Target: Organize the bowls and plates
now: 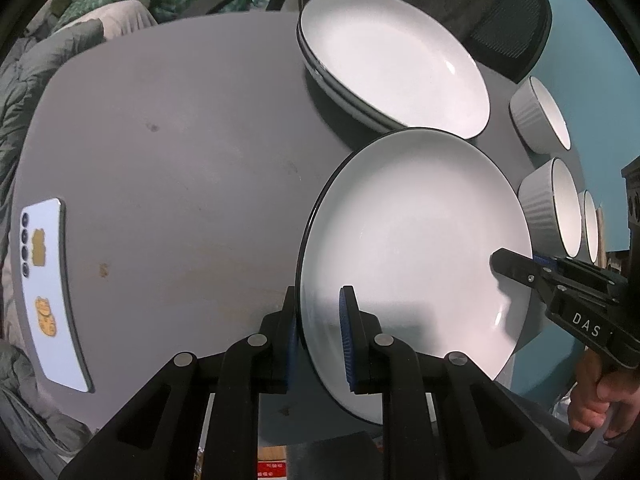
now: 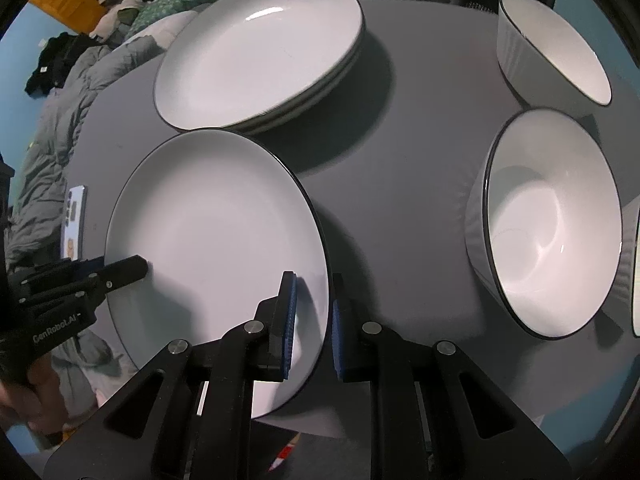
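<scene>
A white plate (image 1: 416,248), in the lower middle of both views, is pinched at opposite rims by the left gripper (image 1: 320,336) and right gripper (image 2: 312,328), both nearly closed on it. The step looks like carrying it to the plate stack (image 2: 260,48) above; next, lift level and lower onto it. The bowls (image 2: 552,224) at right are empty, as are the plates.
</scene>
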The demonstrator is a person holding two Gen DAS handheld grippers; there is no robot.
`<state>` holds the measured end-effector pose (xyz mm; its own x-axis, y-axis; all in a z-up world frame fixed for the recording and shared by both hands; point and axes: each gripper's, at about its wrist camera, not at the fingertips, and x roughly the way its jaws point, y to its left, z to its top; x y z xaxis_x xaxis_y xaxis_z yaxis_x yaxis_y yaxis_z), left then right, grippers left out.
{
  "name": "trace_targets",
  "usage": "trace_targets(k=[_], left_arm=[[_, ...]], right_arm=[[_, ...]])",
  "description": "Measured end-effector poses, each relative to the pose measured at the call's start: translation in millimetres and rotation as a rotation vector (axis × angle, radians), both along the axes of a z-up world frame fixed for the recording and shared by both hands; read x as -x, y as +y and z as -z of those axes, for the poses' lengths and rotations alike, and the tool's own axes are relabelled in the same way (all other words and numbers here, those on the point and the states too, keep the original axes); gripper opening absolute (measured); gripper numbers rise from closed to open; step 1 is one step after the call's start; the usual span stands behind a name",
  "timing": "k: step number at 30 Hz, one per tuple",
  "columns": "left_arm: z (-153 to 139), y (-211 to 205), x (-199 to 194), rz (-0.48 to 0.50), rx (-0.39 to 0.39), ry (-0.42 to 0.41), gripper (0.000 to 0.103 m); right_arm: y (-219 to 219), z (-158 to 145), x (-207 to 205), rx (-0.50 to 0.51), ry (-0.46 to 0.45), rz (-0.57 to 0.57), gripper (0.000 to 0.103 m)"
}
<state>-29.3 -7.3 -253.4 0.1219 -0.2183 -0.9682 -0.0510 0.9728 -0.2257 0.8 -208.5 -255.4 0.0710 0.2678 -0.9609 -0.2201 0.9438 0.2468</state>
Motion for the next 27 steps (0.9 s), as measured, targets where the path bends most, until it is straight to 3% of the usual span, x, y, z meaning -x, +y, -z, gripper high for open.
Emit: trace_targets(k=[12, 27], left_arm=[[-16, 1, -13, -0.027, 0.003, -0.041, 0.018], [-26, 10, -90, -0.053, -0.027, -0.096, 0.021]], right_arm=[[1, -21, -6, 0.006, -0.042, -0.022, 0.015], [14, -40, -82, -0.006, -0.119, -0.032, 0.013]])
